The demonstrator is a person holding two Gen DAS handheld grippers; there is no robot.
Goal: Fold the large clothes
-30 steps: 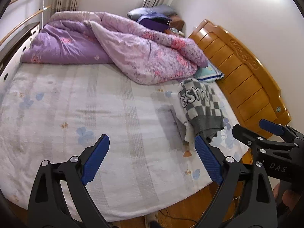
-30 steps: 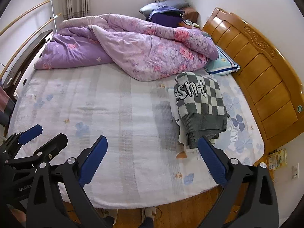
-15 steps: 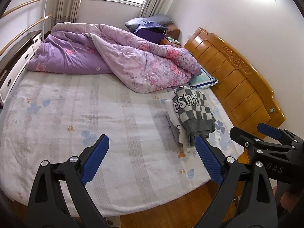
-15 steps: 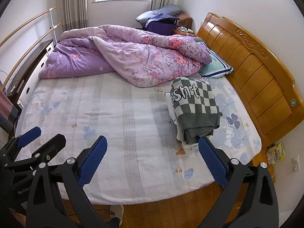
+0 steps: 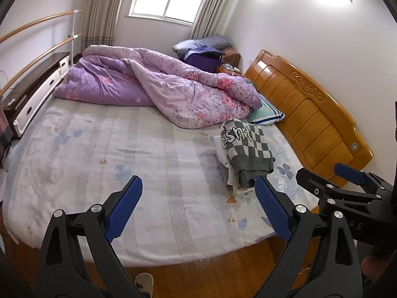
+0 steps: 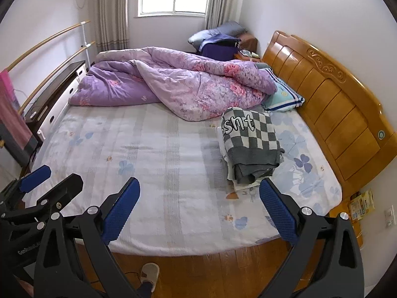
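A folded grey-and-white checkered sweater [image 5: 245, 149] lies on top of a small pile of folded clothes on the right side of the bed [image 5: 124, 149], near the headboard; it also shows in the right wrist view [image 6: 250, 141]. My left gripper [image 5: 198, 208] is open and empty, held back over the bed's near edge. My right gripper [image 6: 199, 208] is open and empty too, also back from the bed. The right gripper shows at the right in the left wrist view [image 5: 322, 181], and the left gripper shows at the lower left in the right wrist view [image 6: 52, 183].
A crumpled purple floral duvet [image 5: 158, 89] covers the far part of the bed. A striped pillow [image 5: 266, 114] lies by the wooden headboard [image 5: 310, 114]. A dark cabinet [image 5: 32, 94] stands on the left. A slipper [image 6: 148, 273] is on the wooden floor.
Both grippers have pulled back and up from the bed, so more of the room and floor shows. The folded pile has not moved. Both stay open.
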